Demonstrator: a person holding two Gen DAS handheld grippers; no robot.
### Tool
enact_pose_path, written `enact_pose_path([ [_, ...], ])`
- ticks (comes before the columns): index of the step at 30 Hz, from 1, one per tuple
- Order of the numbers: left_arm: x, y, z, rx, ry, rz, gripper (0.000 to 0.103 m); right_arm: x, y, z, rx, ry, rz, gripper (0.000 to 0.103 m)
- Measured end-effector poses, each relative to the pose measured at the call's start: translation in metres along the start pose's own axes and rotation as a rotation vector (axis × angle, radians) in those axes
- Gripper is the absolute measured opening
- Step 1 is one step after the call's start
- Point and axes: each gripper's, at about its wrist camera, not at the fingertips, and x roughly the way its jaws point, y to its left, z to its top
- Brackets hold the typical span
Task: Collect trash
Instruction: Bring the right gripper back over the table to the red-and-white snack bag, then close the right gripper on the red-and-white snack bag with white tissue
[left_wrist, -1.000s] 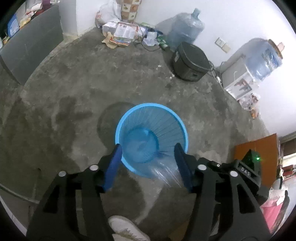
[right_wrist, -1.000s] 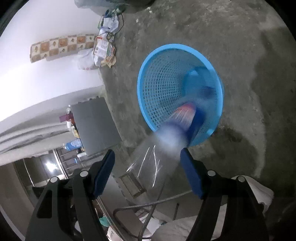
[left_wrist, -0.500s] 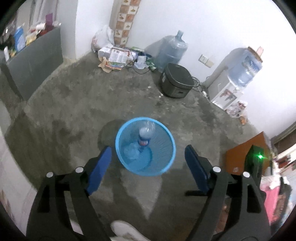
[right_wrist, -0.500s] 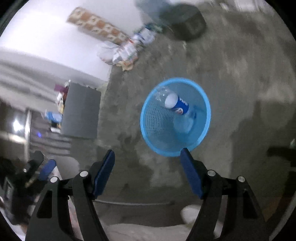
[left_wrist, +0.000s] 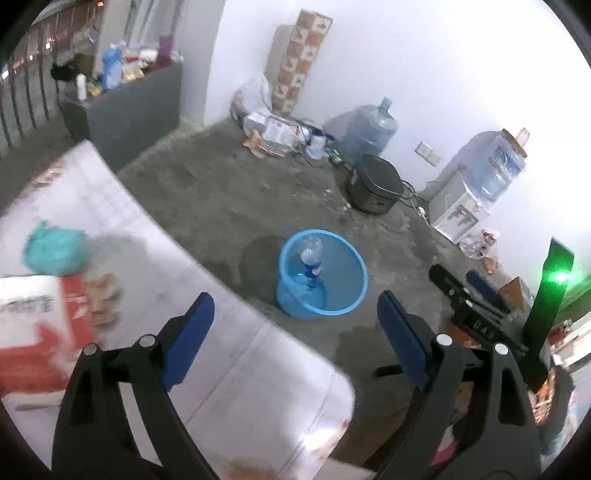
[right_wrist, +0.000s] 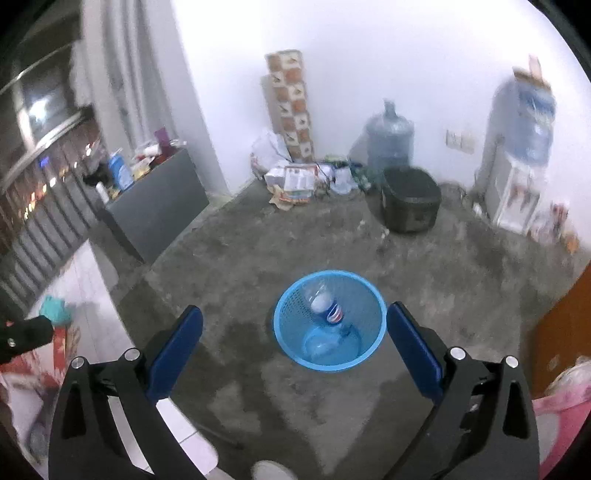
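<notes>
Left gripper (left_wrist: 295, 332) and right gripper (right_wrist: 294, 347) held above the basket (right_wrist: 328, 321), jaws apart, empty; bottle (right_wrist: 325, 306) inside the basket.

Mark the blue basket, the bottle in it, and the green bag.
Blue plastic mesh basket (right_wrist: 291, 338), right wrist view, left inner wall.
Clear plastic bottle (right_wrist: 322, 303), right wrist view, upper body.
Crumpled green bag (left_wrist: 55, 247), left wrist view, centre.

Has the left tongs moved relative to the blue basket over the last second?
Yes. The left tongs have pulled up and back from the blue basket: it filled the space between the tips a second ago, and now sits small and far beyond them.
</notes>
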Motion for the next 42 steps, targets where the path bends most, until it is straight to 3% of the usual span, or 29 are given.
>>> enact_pose_path([
  [5, -0.06, 0.037, -0.029, -0.051, -0.094, 0.036, 0.085, -0.038, 0.048, 0.0, -0.197, -0.094, -0.037, 0.097],
  [9, -0.117, 0.071, -0.058, -0.11, -0.2, 0.105, 0.091, -0.068, 0.08, -0.002, -0.287, -0.18, -0.033, 0.097],
  [12, -0.154, 0.098, -0.081, -0.138, -0.265, 0.161, 0.091, -0.077, 0.104, -0.006, -0.319, -0.187, 0.085, 0.097],
  [15, -0.189, 0.129, -0.106, -0.185, -0.327, 0.238, 0.092, -0.088, 0.125, -0.008, -0.307, -0.187, 0.309, 0.097],
  [20, -0.233, 0.175, -0.138, -0.278, -0.391, 0.287, 0.094, -0.106, 0.165, -0.011, -0.327, -0.218, 0.43, 0.097],
  [23, -0.251, 0.195, -0.151, -0.315, -0.426, 0.274, 0.094, -0.111, 0.188, -0.014, -0.335, -0.194, 0.498, 0.097],
  [28, -0.262, 0.209, -0.17, -0.345, -0.471, 0.283, 0.094, -0.109, 0.217, -0.027, -0.381, -0.112, 0.557, 0.097],
  [32, -0.257, 0.222, -0.173, -0.359, -0.463, 0.272, 0.094, -0.101, 0.234, -0.034, -0.423, -0.06, 0.615, 0.097],
  [35, -0.246, 0.227, -0.17, -0.357, -0.452, 0.23, 0.094, -0.087, 0.242, -0.035, -0.431, -0.001, 0.686, 0.096],
  [42, -0.219, 0.234, -0.156, -0.31, -0.415, 0.259, 0.093, -0.053, 0.263, -0.037, -0.47, 0.108, 0.79, 0.089],
])
